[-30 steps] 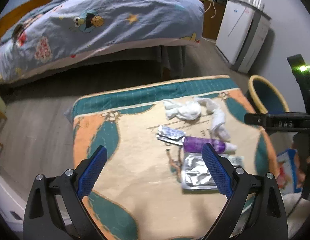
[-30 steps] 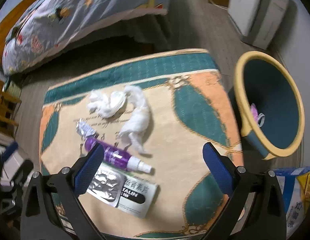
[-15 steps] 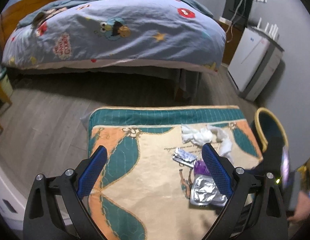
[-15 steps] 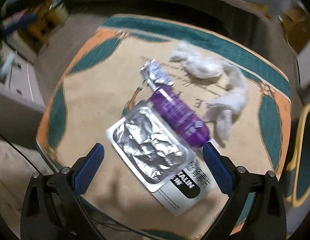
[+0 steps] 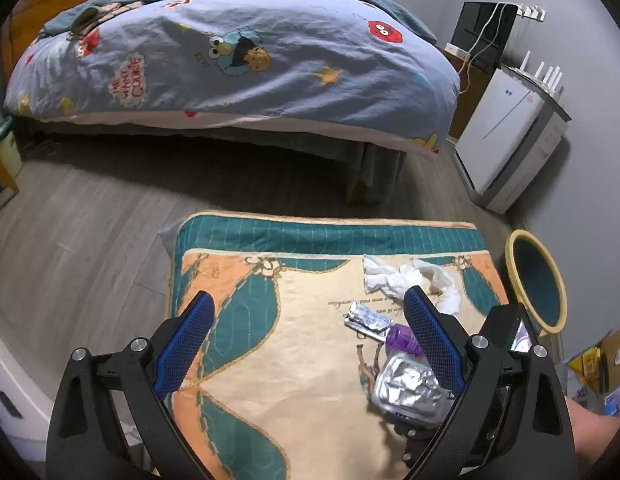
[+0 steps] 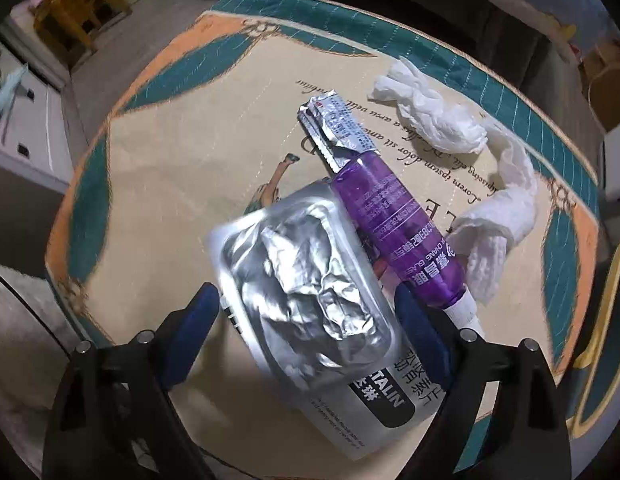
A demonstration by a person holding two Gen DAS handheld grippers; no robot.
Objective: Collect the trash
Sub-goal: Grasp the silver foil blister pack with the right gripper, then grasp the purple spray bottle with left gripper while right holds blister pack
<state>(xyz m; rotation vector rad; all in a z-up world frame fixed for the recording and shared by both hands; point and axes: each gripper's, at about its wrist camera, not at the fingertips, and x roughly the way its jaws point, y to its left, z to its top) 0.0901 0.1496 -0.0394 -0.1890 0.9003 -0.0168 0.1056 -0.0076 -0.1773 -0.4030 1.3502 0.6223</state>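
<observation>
Right tool (image 6: 306, 312) points down over the blister pack (image 6: 306, 284), jaws wide and just been closing, pack between the blue pads but no pad pressing on it as far as visible. Pack is crumpled silver foil, lying on top of a white and black printed box (image 6: 385, 404), both flat on the mat (image 6: 158, 184). Purple tube (image 6: 397, 232) lies just beside the pack's right edge, touching it, white cap (image 6: 463, 314) next to the right pad. Small foil sachet (image 6: 337, 128) sits at the tube's far end, touching it. Two crumpled white tissues beyond: tissue (image 6: 433, 112) near the mat's far border, second tissue (image 6: 493, 232) twisted, right of the tube.

Left tool (image 5: 306, 340) hovers above the mat, jaws open, nothing between them. In left view the pack (image 5: 405, 392) shows partly behind the right finger, tube (image 5: 401, 338) and sachet (image 5: 365, 318) just past it, tissues (image 5: 409, 280) further out. Right tool's black frame shows at lower right of that view, a bit of the person's arm (image 5: 593, 432) beside it.

Mat is cream with teal and orange pattern, printed text on it, lying on grey wood floor (image 5: 78, 248). Bin (image 5: 535, 284), yellow rim, teal inside, stands off the mat's right edge. Bed (image 5: 238, 64) with cartoon cover beyond the mat. White appliance (image 5: 509, 140) against the right wall.
</observation>
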